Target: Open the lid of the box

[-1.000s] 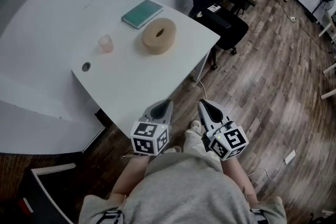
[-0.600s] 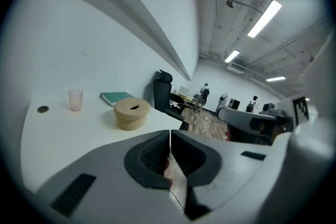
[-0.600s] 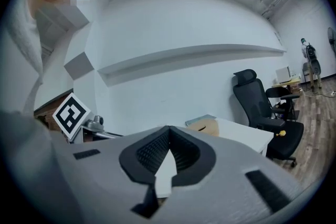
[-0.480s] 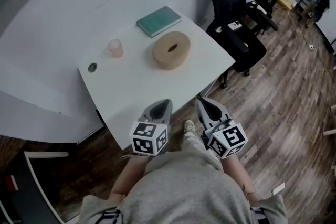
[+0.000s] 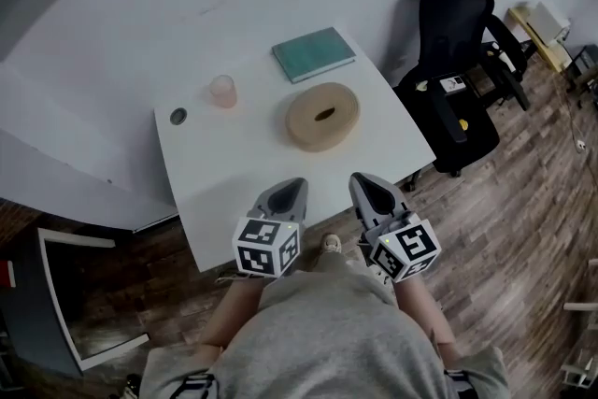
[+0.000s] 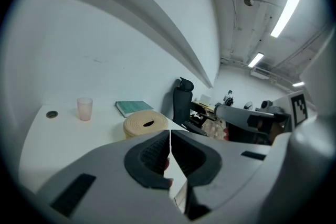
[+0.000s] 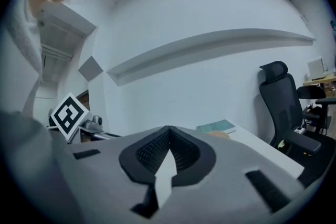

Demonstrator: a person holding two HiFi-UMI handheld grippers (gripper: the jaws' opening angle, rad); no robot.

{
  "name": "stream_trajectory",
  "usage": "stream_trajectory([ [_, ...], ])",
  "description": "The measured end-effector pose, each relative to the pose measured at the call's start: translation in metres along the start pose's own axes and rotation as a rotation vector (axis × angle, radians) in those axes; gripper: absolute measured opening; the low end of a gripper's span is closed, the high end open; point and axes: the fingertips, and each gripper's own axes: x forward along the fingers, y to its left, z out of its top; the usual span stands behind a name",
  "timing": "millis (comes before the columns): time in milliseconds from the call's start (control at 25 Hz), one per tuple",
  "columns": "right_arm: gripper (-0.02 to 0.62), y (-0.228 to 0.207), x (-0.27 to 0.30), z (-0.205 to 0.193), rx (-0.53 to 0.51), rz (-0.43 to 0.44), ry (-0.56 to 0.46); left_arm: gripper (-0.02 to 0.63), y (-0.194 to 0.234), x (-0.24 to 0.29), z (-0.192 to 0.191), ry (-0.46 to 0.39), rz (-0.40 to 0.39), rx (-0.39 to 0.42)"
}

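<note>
White table (image 5: 243,173) against a white wall, wood floor, black office chair (image 5: 458,89) at the right. On the table: round tan box (image 5: 322,116) at centre-right with a dark slot in its top, teal flat item (image 5: 313,53) at the far edge (book or case, can't tell), pink cup (image 5: 222,91) to the left, cable hole (image 5: 177,116) further left.

The left gripper (image 5: 288,192) and right gripper (image 5: 366,187) are side by side at the near table edge, well short of the box. Both have their jaws pressed together with nothing between them, and both gripper views confirm it.

Step in hand, my read: the approach, with the lid on and untouched.

To do it well:
- Part the jaws before reaching in, since closed tips would only shove the box.
- The right gripper is nearer the box, so bring it over the top and take the lid by the rim or at the slot.
- Steady the box wall with the left gripper so the base doesn't lift or slide.
- Lift straight up.
- Keep clear of the cup, which looks light and tippable.
</note>
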Motion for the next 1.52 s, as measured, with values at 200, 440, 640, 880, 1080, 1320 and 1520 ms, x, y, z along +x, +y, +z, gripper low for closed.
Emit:
stream_trajectory([
  [200, -0.005, -0.020, 0.023, 0.002, 0.001, 0.073, 0.017, 0.009, 0.012, 0.019, 0.004, -0.004, 0.073, -0.024],
  [440, -0.005, -0.037, 0.046, 0.003, -0.008, 0.152, 0.037, 0.009, 0.022, 0.036, 0.009, -0.014, 0.146, -0.024],
  [640, -0.003, -0.049, 0.063, -0.001, -0.037, 0.214, 0.066, 0.009, 0.027, 0.047, 0.012, -0.032, 0.194, -0.031],
  [880, 0.050, -0.058, 0.079, -0.008, -0.065, 0.278, 0.104, 0.058, 0.034, 0.058, 0.013, -0.051, 0.235, -0.072],
  [1080, 0.084, -0.067, 0.087, -0.017, -0.078, 0.315, 0.137, 0.122, 0.033, 0.065, 0.009, -0.051, 0.253, -0.087],
  [1320, 0.135, -0.073, 0.097, -0.034, -0.116, 0.348, 0.188, 0.165, 0.042, 0.069, -0.008, -0.028, 0.279, -0.119],
  [1520, 0.162, -0.075, 0.108, -0.050, -0.172, 0.376, 0.240, 0.199, 0.053, 0.080, -0.028, 0.021, 0.287, -0.123],
])
